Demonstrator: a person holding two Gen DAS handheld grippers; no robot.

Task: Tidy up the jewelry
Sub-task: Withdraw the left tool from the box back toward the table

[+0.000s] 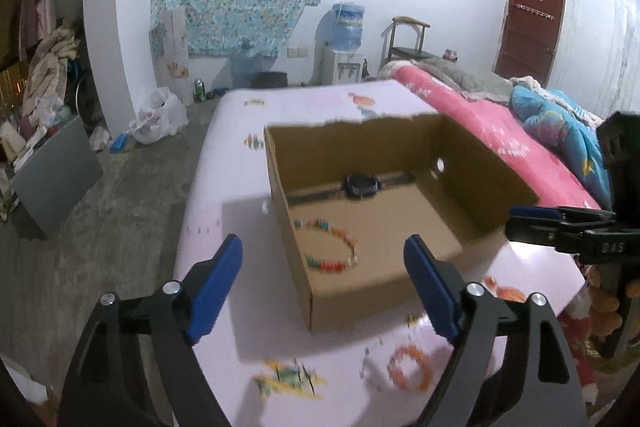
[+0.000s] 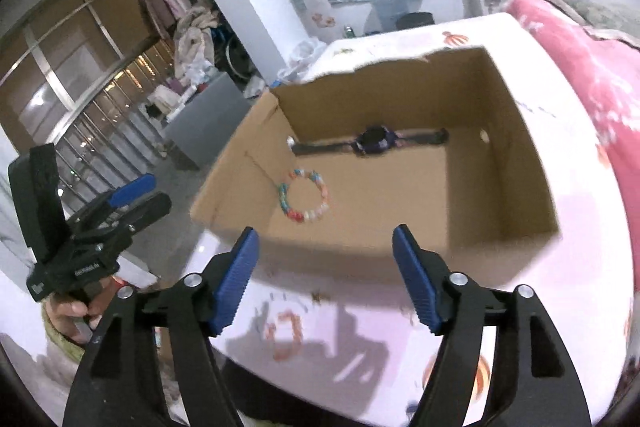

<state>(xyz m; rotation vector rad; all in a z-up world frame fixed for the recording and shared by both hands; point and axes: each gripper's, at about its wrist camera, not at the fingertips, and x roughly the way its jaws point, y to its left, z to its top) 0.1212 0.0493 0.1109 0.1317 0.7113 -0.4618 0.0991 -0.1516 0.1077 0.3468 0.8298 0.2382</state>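
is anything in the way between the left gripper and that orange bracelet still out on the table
Nothing visible stands in the way. The orange bracelet lies on bare table just below the open left gripper, in front of the cardboard box. The box's near wall rises between the bracelet and the box floor.

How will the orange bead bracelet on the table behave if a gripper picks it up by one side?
The orange bead bracelet looks like small beads on a string, so it will probably sag into a loop rather than keep its ring shape. It seems light for its size. The rounded beads may slip between the pads, and if pushed it would likely slide on the smooth table.
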